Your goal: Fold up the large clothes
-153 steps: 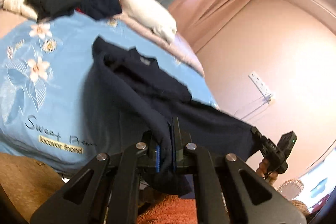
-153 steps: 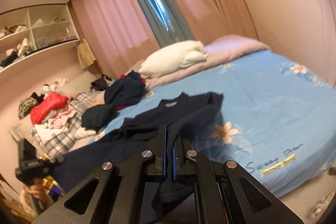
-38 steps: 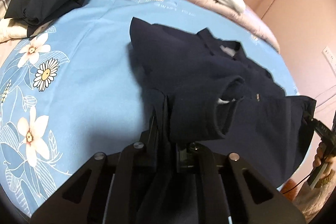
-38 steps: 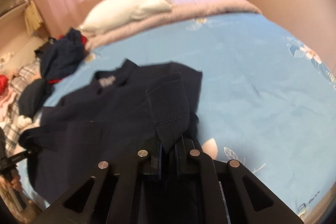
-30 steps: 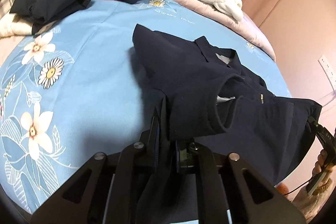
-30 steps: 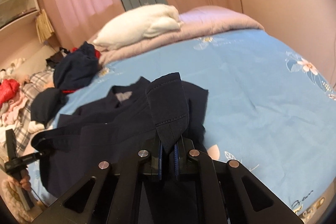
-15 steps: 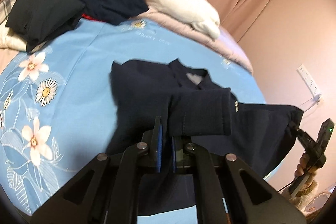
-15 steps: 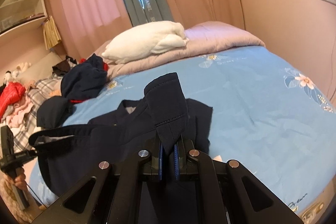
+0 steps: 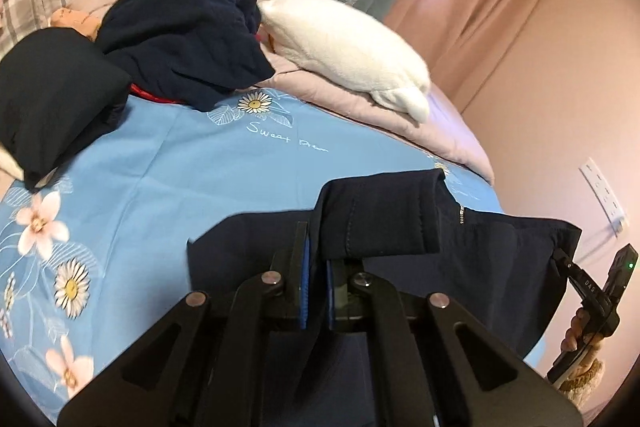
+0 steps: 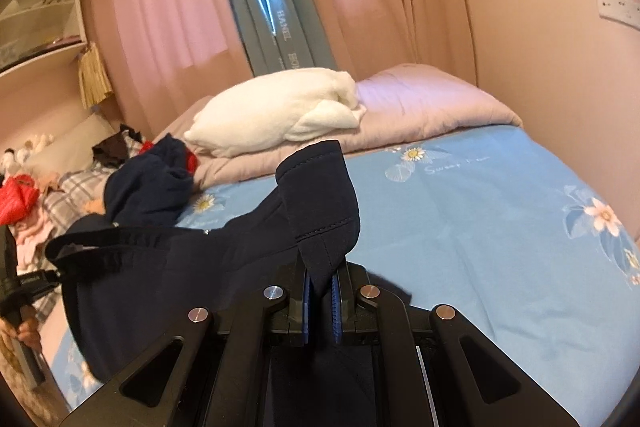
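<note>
Above the bed (image 9: 192, 163): navy garment (image 9: 480, 259) held up btwn left gripper (image 9: 315, 291) & right gripper (image 10: 320, 301), each clamped on a cuff, prob. to spread it w/o creases before folding.

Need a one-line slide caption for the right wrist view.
Right gripper clamps a sleeve of the dark navy shirt, stretched above the light blue floral bedsheet toward the left gripper.
</note>
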Available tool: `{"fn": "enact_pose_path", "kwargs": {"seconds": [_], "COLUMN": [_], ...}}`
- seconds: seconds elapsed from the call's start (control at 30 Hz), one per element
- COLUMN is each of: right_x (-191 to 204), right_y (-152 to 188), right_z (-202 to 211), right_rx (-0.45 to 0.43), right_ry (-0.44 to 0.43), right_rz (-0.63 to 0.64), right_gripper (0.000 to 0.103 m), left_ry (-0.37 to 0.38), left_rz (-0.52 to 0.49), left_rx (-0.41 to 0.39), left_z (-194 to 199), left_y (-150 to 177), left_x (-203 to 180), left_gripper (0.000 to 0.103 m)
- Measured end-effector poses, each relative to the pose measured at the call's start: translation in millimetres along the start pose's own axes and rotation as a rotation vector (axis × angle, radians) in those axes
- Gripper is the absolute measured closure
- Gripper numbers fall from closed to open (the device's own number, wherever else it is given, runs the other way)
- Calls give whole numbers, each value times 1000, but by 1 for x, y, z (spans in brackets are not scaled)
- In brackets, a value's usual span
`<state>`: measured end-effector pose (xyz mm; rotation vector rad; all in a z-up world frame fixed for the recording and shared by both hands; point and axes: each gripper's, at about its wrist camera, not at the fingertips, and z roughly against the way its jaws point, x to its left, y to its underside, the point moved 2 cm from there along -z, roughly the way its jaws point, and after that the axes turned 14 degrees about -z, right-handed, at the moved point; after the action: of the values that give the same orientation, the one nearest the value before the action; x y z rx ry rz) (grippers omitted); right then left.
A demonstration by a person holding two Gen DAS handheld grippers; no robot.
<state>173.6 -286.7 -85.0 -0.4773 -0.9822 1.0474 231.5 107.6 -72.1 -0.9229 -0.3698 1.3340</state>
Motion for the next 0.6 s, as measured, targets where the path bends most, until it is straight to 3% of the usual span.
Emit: {"fn": "enact_pose_path", "kwargs": {"seconds": [0.23, 0.4, 0.6], "right_x": [-7, -17, -50], "right_y": [-3, 19, 42], "right_z": [-91, -150, -173], "right_rx": [122, 204, 291], "right_ry": [73, 193, 246], "right_rz": [-18, 12, -56], "right_gripper": [94, 94, 94], "left_ry": [-75, -142, -183], "left_rz": [49, 64, 77], "left_rx": [136, 215, 281], "left_z": [-88, -132, -154], "left_y": [-8, 10, 30], "left_x": [29, 47, 67], "left_gripper": [98, 98, 97]}}
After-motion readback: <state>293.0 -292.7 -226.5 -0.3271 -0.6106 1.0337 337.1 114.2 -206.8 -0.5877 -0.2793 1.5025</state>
